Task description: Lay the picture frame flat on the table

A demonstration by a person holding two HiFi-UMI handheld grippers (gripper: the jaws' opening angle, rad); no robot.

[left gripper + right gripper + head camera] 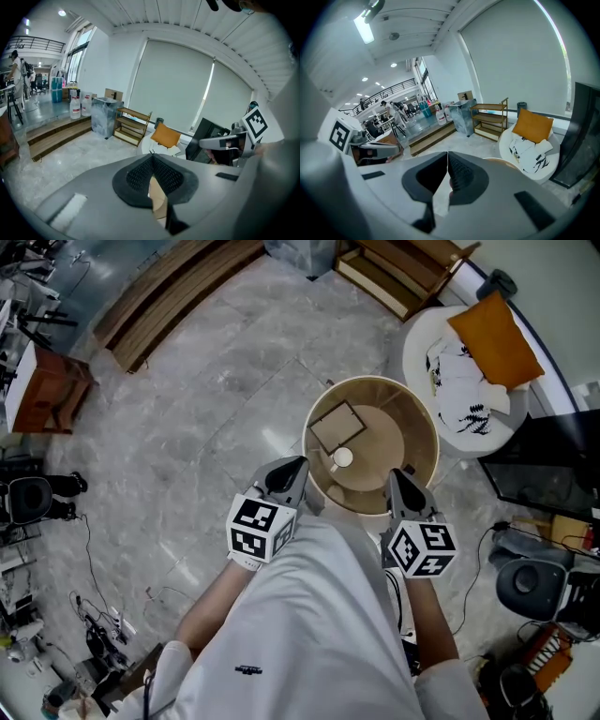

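Both claws are closed with nothing held. The left claw (292, 465) shows its two dark ribbed pads meeting at the tips in the left gripper view (151, 158), with only a pale sliver of background in the gap below them. The right claw (397, 474) shows the same in the right gripper view (447, 154), its pads pressed together and empty. In the head view the two claws sit at the lower centre of the frame, at the near rim of a round wooden table (419, 423) with a raised edge, the left one by the rim's lower left and the right one by its lower right. The picture frame (336, 426) is on the left part of the tabletop, a thin-edged rectangle turned at an angle; whether it lies flat or leans cannot be told from above. Neither claw touches it. Just below it, toward the table's middle, sits a small white round object (343, 457). At the upper right of the head view stands a white armchair (417, 334) with an orange cushion (494, 338) and a black-and-white patterned cloth (459, 390) on it. Grey marble floor (187, 427) surrounds the table.
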